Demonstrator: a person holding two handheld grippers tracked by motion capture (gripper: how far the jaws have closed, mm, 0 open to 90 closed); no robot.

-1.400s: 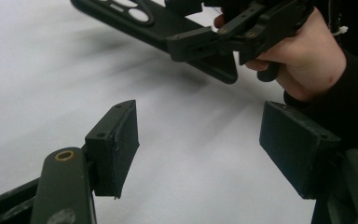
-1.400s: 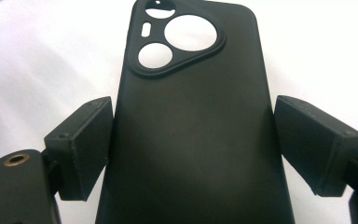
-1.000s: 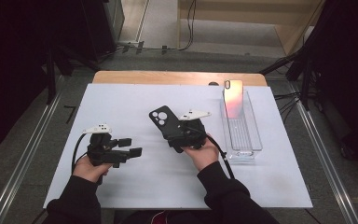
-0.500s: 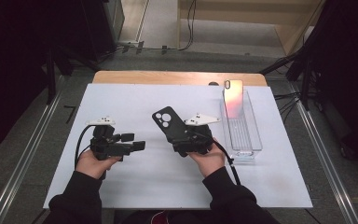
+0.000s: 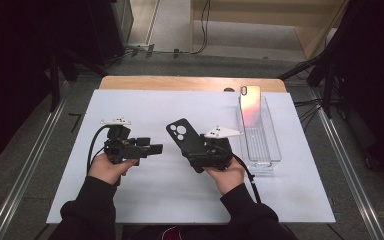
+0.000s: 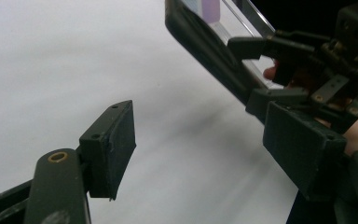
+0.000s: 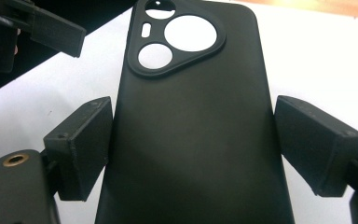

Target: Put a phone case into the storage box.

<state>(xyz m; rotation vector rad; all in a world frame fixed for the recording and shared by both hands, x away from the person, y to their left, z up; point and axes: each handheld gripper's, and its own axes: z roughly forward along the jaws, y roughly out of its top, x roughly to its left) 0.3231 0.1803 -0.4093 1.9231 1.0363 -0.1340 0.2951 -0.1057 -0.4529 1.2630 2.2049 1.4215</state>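
In the high view, the right gripper [image 5: 200,150] sits just right of centre, holding a black phone case [image 5: 182,135] that slants up toward the upper left. The left gripper [image 5: 147,149] is at centre left, pointing right toward the case and a little apart from it. At the right of that frame stands a clear plastic tray [image 5: 267,145] with a phone [image 5: 250,105] leaning upright at its far end, its back glowing pink-orange. Everything rests on a white table mat [image 5: 145,105].

The right gripper view adds the close detail: the phone case [image 7: 191,121] fills the centre, its camera cut-outs at the top, and the two black jaws stand on either side of it, close to its long edges with a narrow gap visible at each. Whether they press the case there I cannot tell, though the case rides lifted with this gripper. The left gripper's jaw tip shows at that frame's upper left.

The left gripper view shows the case edge-on [image 6: 205,46] at upper centre, gripped in the other tool's jaws, with the tray behind it. The left gripper's own jaws are spread wide and empty.

Compared with a second ago, the left gripper has moved right, closer to the case, and the right gripper has shifted slightly right and down.
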